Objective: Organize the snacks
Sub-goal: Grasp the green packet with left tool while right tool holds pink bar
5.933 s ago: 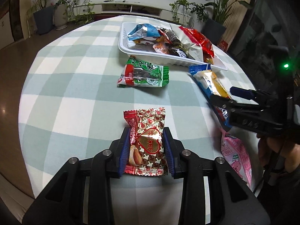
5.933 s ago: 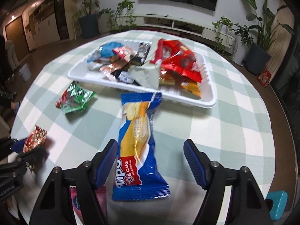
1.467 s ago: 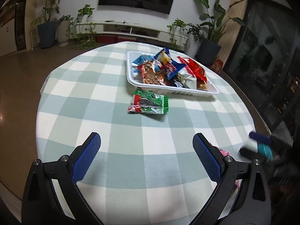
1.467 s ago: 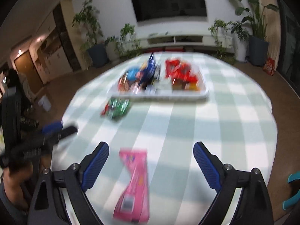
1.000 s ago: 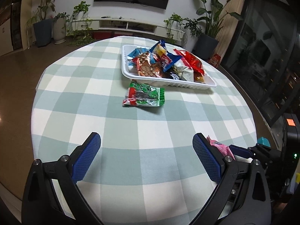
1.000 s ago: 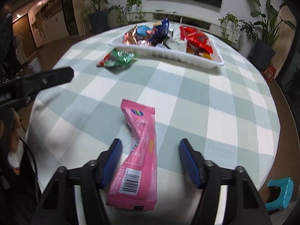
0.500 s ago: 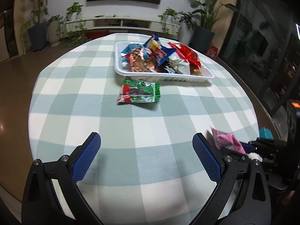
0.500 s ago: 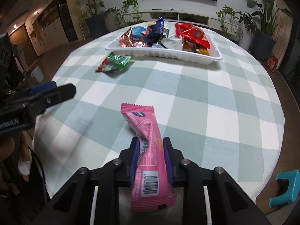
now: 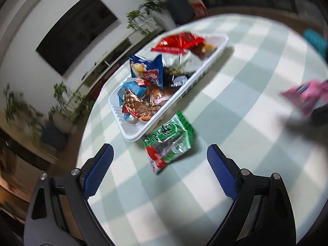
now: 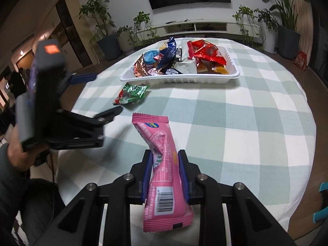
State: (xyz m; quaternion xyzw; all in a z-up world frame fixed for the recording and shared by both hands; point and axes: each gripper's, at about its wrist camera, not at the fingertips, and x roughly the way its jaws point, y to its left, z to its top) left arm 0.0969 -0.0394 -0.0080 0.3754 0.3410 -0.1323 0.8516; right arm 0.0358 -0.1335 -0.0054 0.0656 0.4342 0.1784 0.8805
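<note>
Checked cloth covers the round counter [image 10: 235,110]; right claw [image 10: 165,171] clamps a glossy, crumpled pink wrapper [image 10: 164,164] with a barcode; left claw [image 9: 160,164] gapes, narrowing over a crinkled green packet [image 9: 170,141].

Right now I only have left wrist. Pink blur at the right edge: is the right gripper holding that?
Observer: Yes. The right gripper is shut on the pink packet, pads pinching its middle.
Operator: Packet shape?
Observer: Twisted at the pinch, barcode end nearest the camera.
Operator: My left gripper from outside?
Observer: The left gripper is rolled on its side, one finger above the other, pointing toward the green packet; jaws wide, just closed a little, gripping nothing.
</note>
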